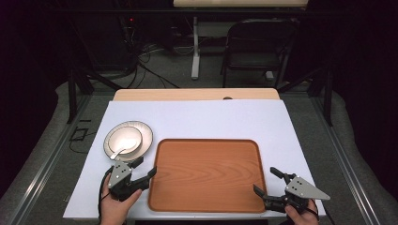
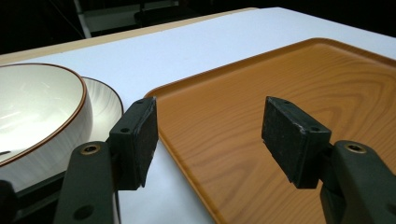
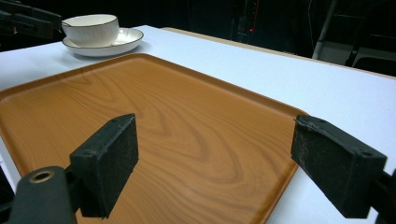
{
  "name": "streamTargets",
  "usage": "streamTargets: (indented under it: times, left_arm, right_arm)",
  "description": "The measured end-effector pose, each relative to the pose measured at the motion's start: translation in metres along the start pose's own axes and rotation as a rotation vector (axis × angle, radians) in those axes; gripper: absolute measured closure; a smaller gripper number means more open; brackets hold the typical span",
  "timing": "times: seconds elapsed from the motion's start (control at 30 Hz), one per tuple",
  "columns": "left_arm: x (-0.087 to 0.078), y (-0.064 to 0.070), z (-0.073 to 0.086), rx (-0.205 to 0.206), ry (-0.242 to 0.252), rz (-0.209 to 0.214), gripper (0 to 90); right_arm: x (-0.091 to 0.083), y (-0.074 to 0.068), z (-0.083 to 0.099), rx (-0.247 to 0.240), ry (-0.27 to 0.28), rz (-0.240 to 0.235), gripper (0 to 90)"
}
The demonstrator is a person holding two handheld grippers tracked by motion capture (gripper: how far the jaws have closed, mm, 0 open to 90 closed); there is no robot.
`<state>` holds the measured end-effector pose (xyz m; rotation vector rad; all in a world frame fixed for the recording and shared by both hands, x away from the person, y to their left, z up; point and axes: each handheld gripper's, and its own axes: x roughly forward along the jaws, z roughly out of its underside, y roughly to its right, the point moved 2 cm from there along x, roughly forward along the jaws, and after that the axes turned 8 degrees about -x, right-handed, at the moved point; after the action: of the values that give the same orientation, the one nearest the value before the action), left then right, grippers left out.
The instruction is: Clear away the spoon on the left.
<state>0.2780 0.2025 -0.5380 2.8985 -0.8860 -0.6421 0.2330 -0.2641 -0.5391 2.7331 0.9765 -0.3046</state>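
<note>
A wooden tray [image 1: 206, 173] lies in the middle of the white table [image 1: 197, 117]. Left of it a white bowl [image 1: 123, 139] with a spoon [image 1: 121, 152] in it sits on a plate [image 1: 144, 131]. My left gripper [image 1: 144, 168] is open, just off the tray's near-left corner and below the plate. In the left gripper view the left gripper [image 2: 210, 135] straddles the tray's edge [image 2: 187, 168], the bowl [image 2: 37, 107] to its left. My right gripper [image 1: 268, 182] is open at the tray's near-right corner. The right gripper view shows the right gripper [image 3: 215, 158] over the tray [image 3: 154, 121], bowl [image 3: 91, 29] far off.
A folding chair [image 1: 256, 44] and a table leg [image 1: 195, 47] stand beyond the table's far edge, with cables on the floor [image 1: 150, 61]. A bare wooden strip [image 1: 197, 93] runs along the far side of the table. The tray's surface holds nothing.
</note>
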Motion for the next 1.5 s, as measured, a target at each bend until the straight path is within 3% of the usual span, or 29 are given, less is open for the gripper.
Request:
streamTargets:
  times: [0.07,0.37,0.6,0.67,1.07,1.27,1.5]
  left_arm:
    - [0.001,-0.001,0.000,-0.017,-0.004,0.010,36.8]
    - [-0.001,-0.002,0.001,-0.023,-0.020,-0.003,38.2]
    - [-0.001,-0.004,0.000,-0.041,-0.053,-0.052,39.4]
    - [-0.003,-0.005,-0.001,-0.050,-0.040,-0.059,40.3]
    - [-0.013,-0.016,-0.010,-0.144,-0.035,-0.037,60.3]
    - [-0.017,-0.017,-0.018,-0.128,-0.050,-0.045,72.4]
    - [-0.020,-0.025,-0.026,-0.139,-0.074,-0.064,84.1]
  right_arm:
    - [-0.001,0.000,0.000,-0.003,0.003,0.002,14.4]
    - [0.000,0.000,0.000,-0.013,0.005,0.000,14.4]
    - [-0.004,-0.002,-0.001,-0.030,0.019,0.007,14.4]
    - [-0.004,-0.002,-0.001,-0.031,0.018,0.009,14.4]
    - [-0.003,-0.003,-0.001,-0.029,0.009,0.006,14.4]
    - [-0.002,-0.003,-0.001,-0.026,0.004,0.004,14.4]
    - [-0.003,-0.003,-0.001,-0.026,0.006,0.008,14.4]
